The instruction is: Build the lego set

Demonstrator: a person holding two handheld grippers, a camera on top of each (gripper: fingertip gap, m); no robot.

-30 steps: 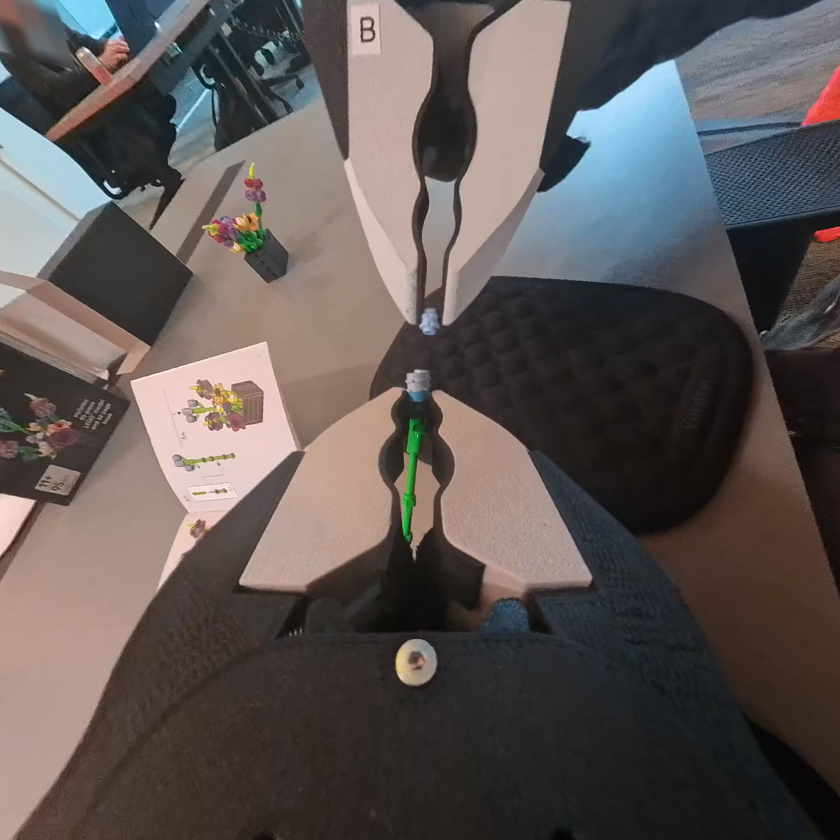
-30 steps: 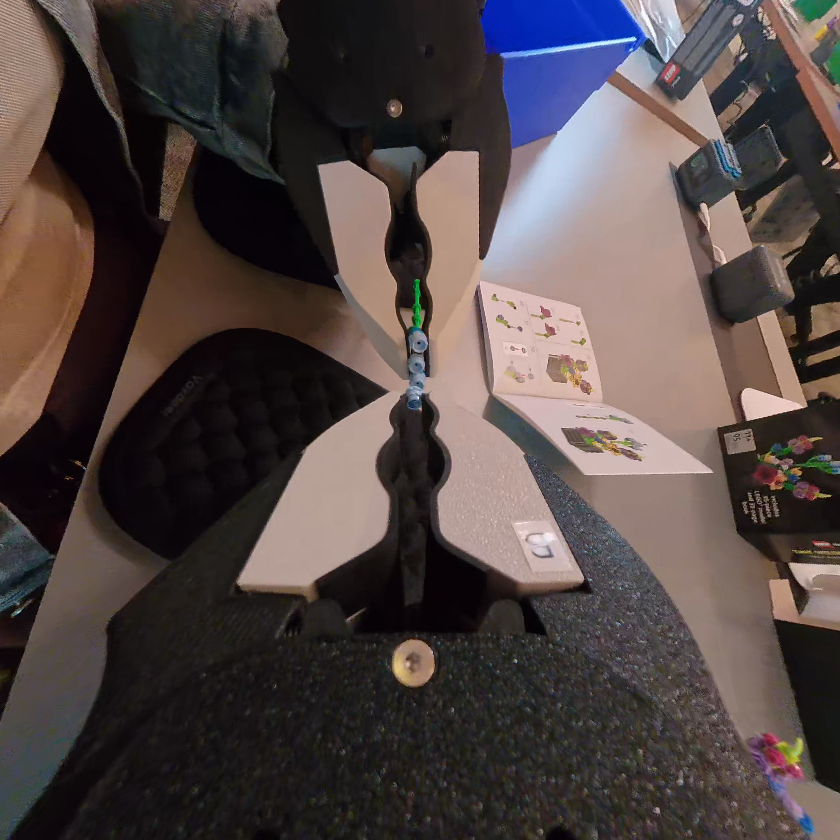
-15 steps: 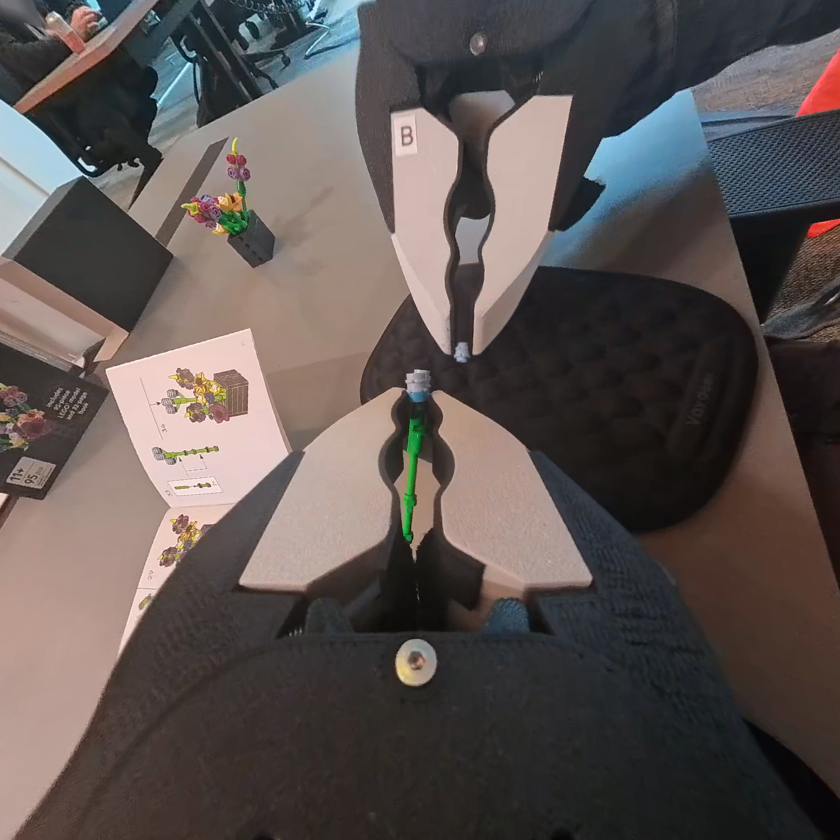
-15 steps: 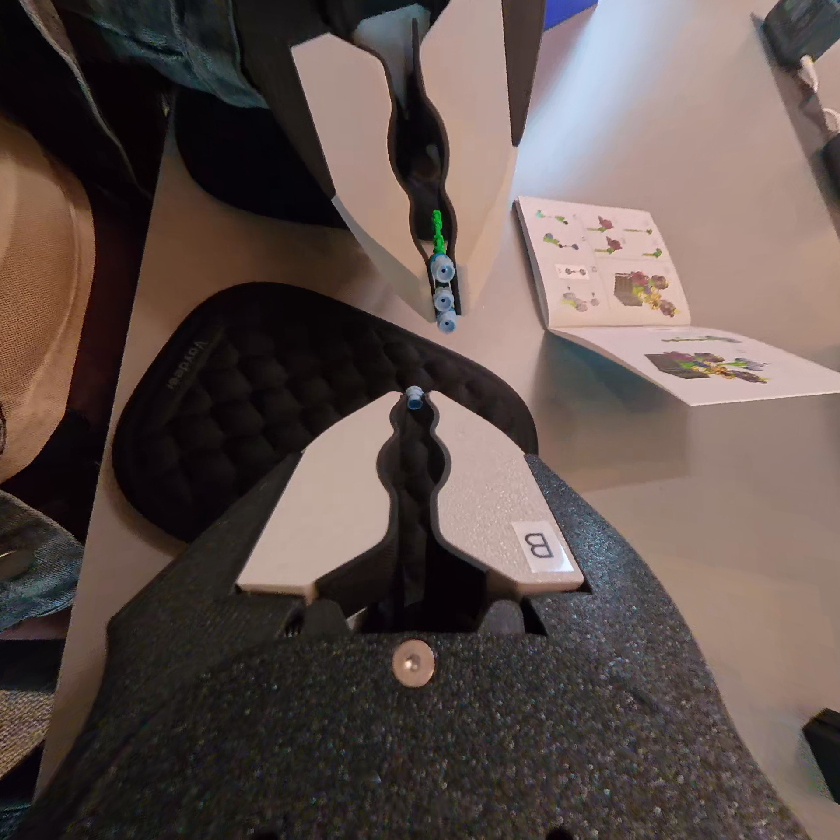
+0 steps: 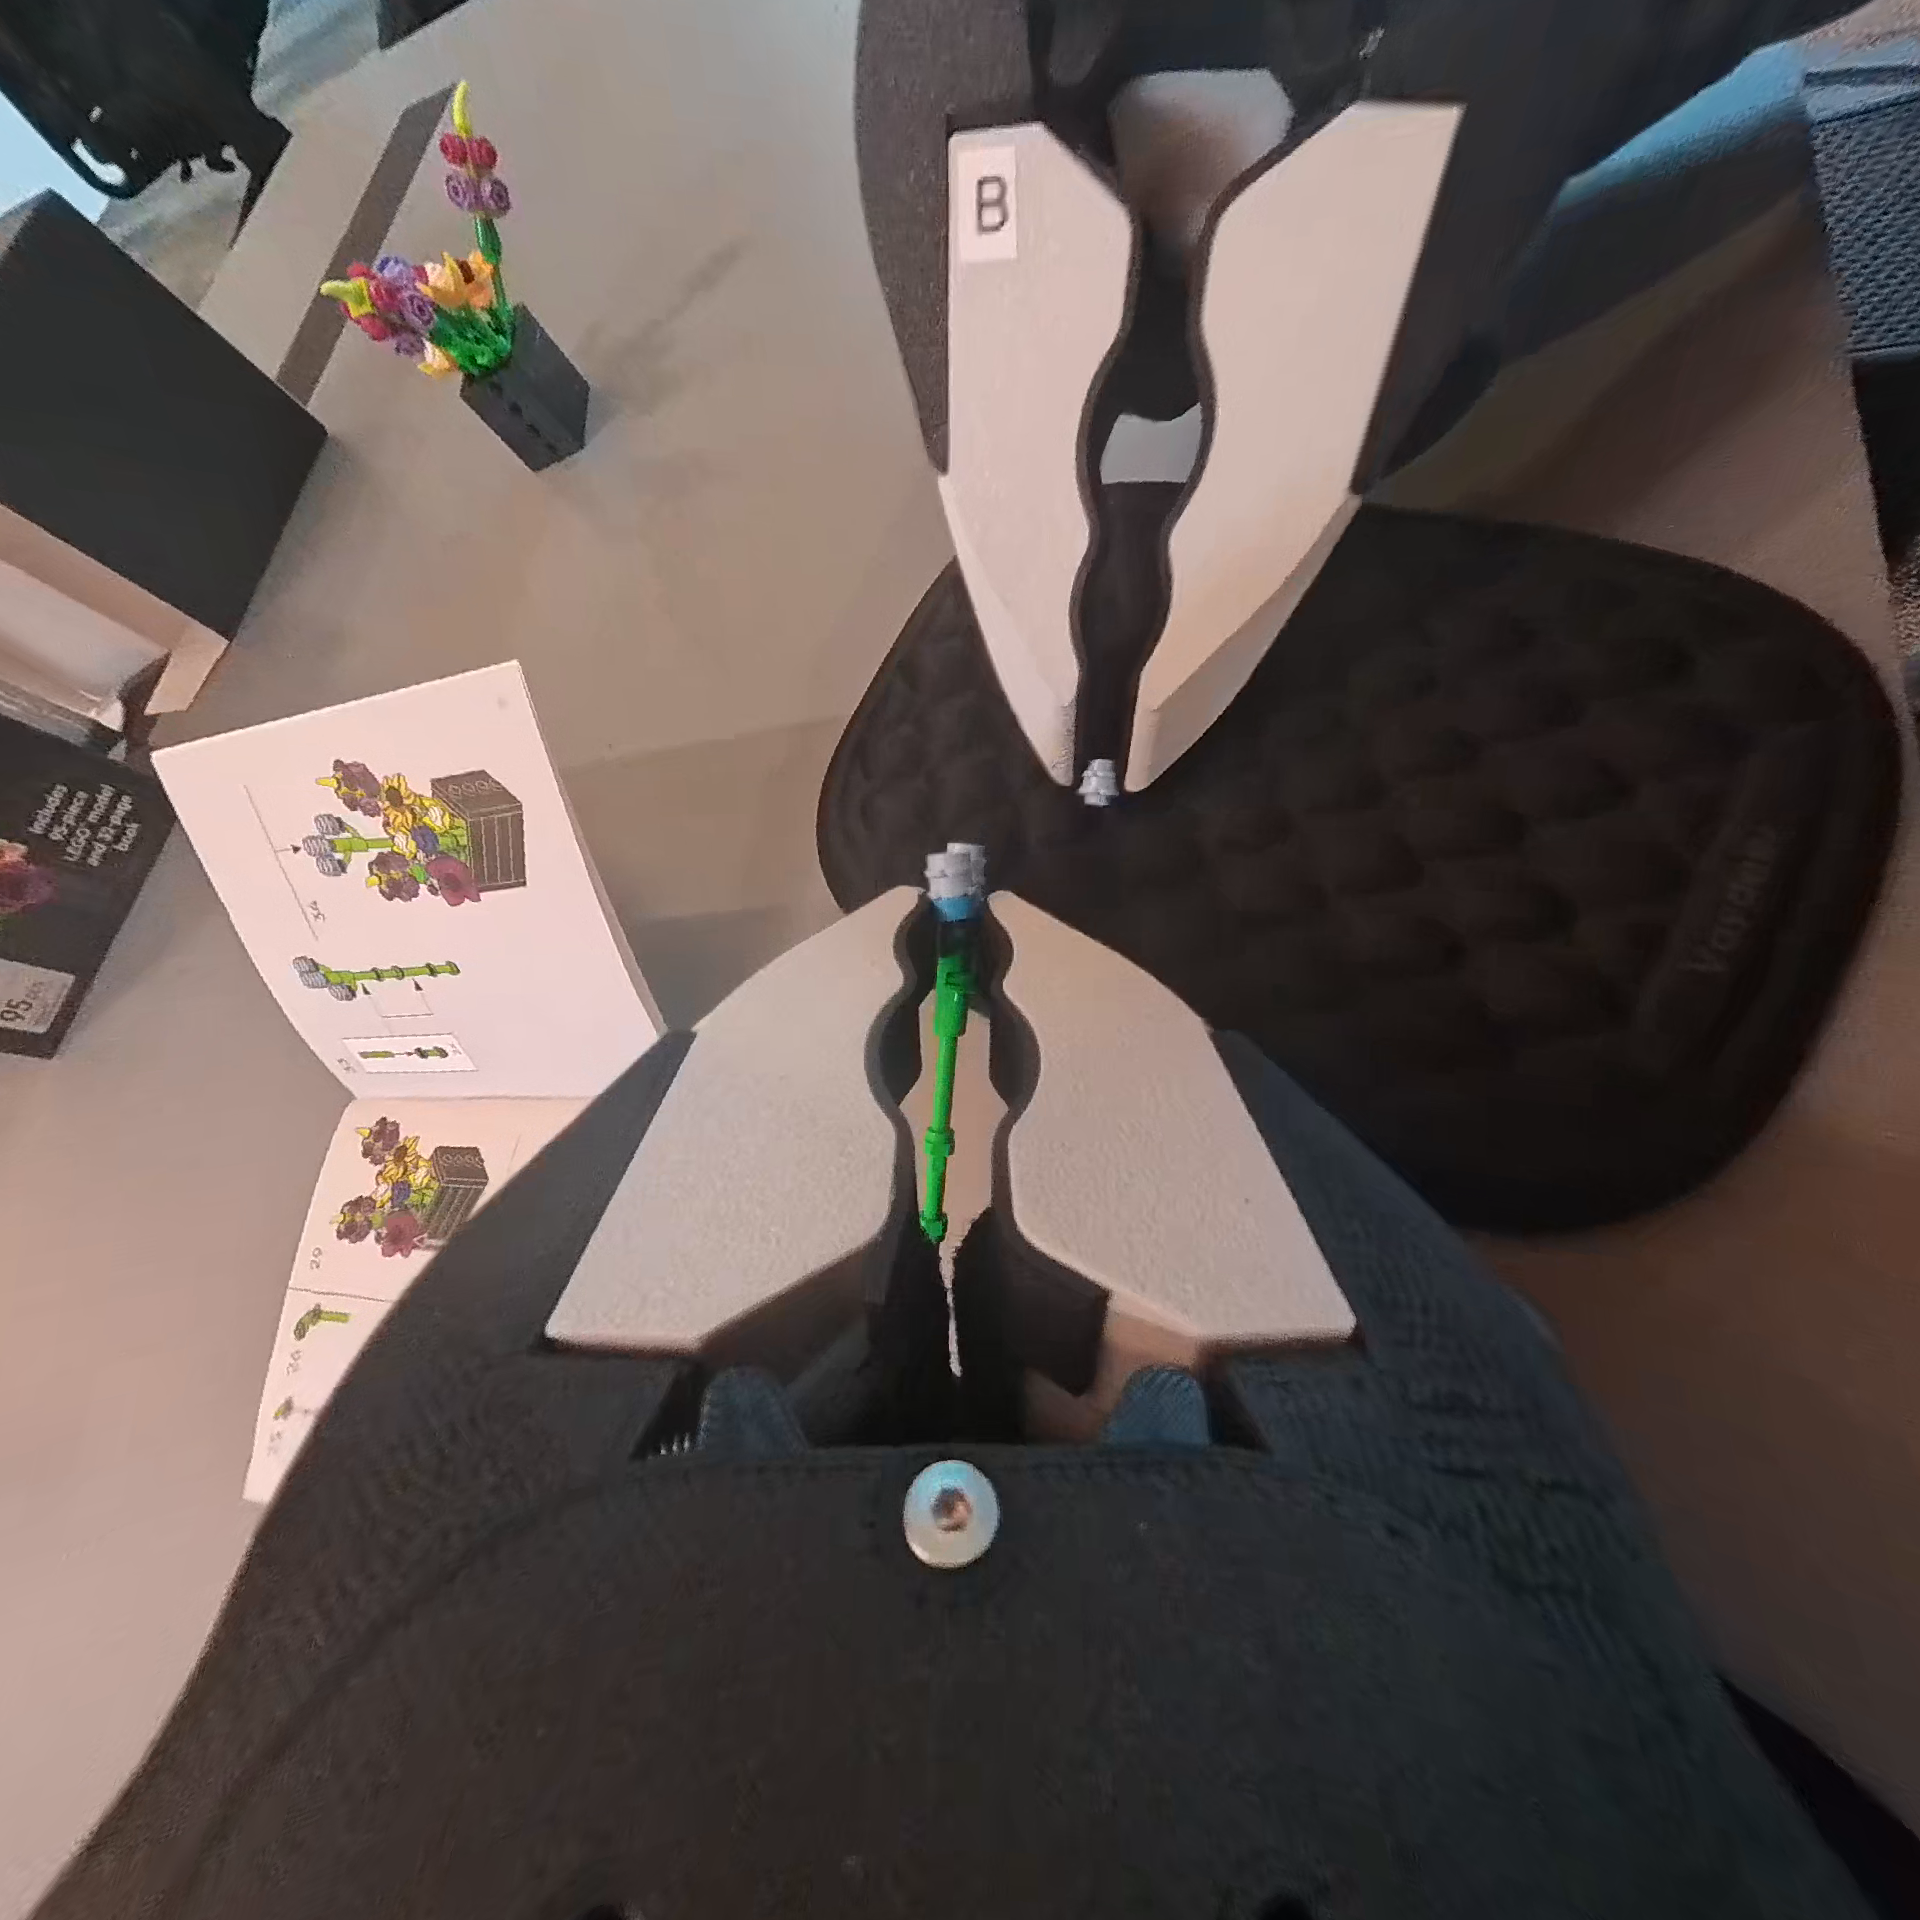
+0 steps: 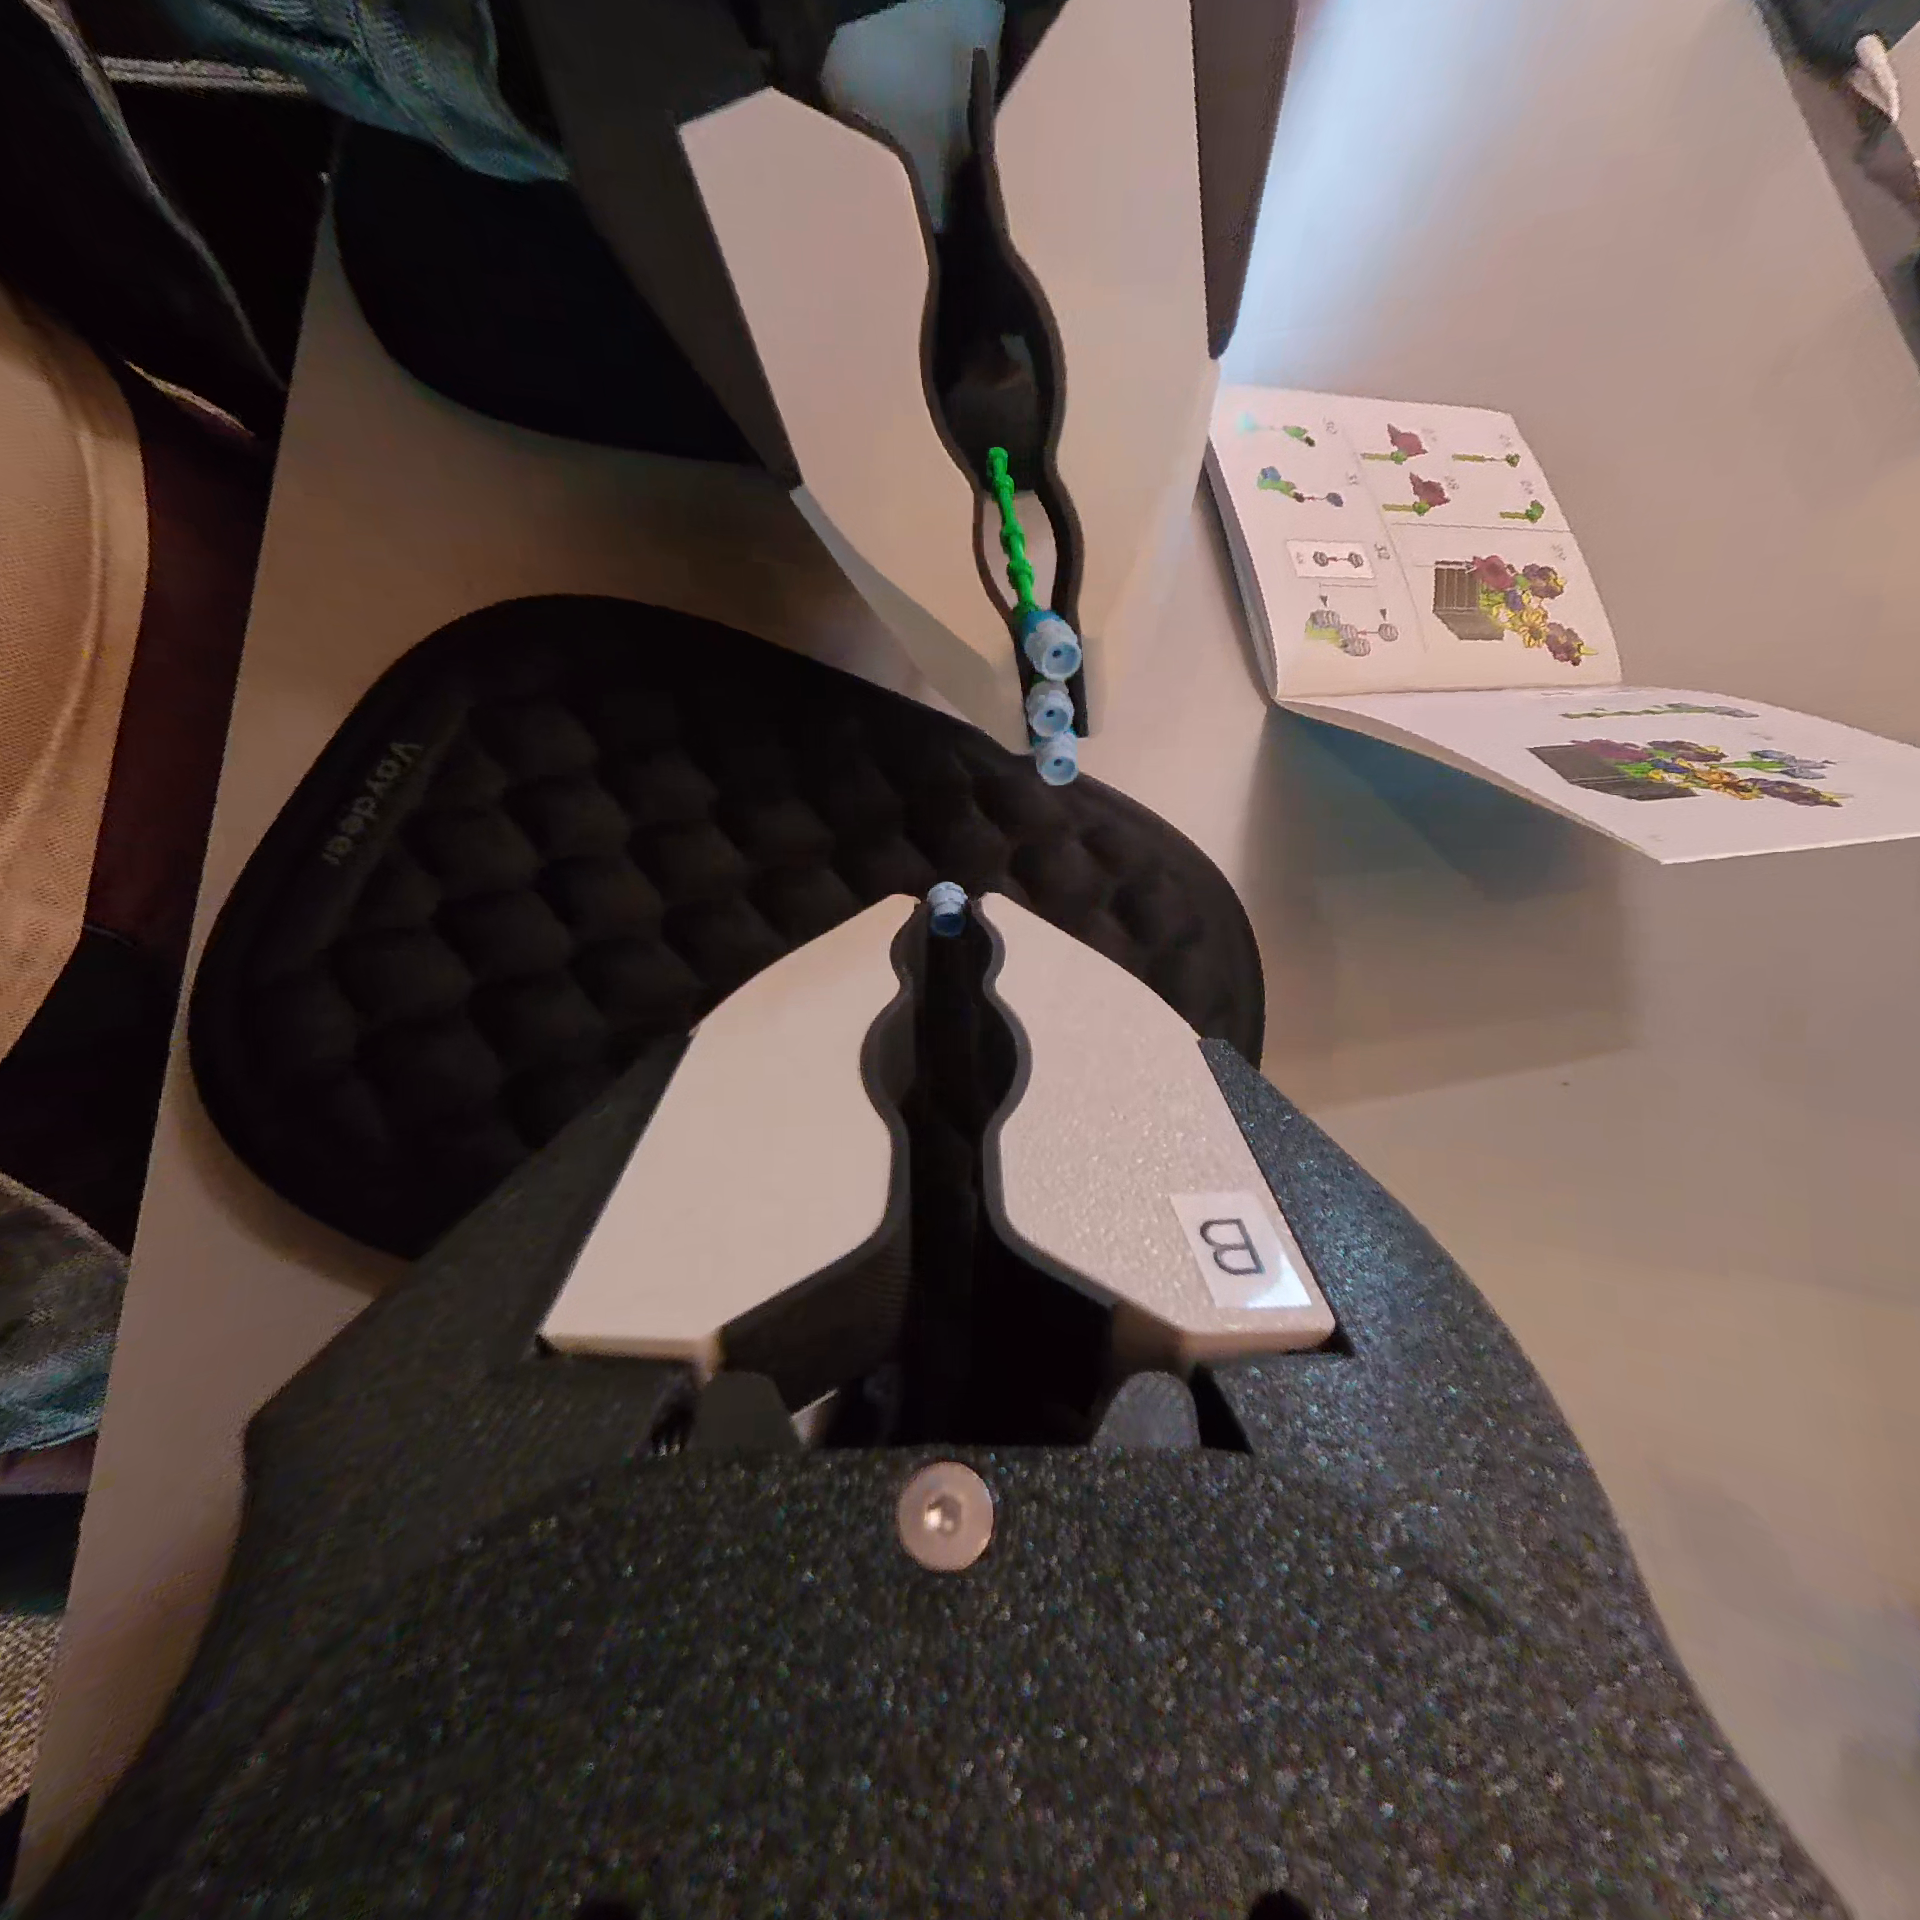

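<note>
My grippers drew apart. Left gripper point(image 5: 954, 891) jaws clamp stem point(image 5: 948, 1049); right gripper point(image 6: 948, 906) jaws pinch bud point(image 6: 948, 906). Next: realign, press bud onto stem tip.

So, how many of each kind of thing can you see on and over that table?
Two-finger grippers: 2
Green lego stems: 1
Loose pale blue studs: 1
Finished lego flower pots: 1
Open instruction booklets: 1
Black quilted pads: 1
Total: 7

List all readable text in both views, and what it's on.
Not quoting writing; its carriers:
White sticker on right tongs: one character.
Black pad: embossed brand word.
Open booklet: small step numbers.
Black box: white print, number tag.
</note>
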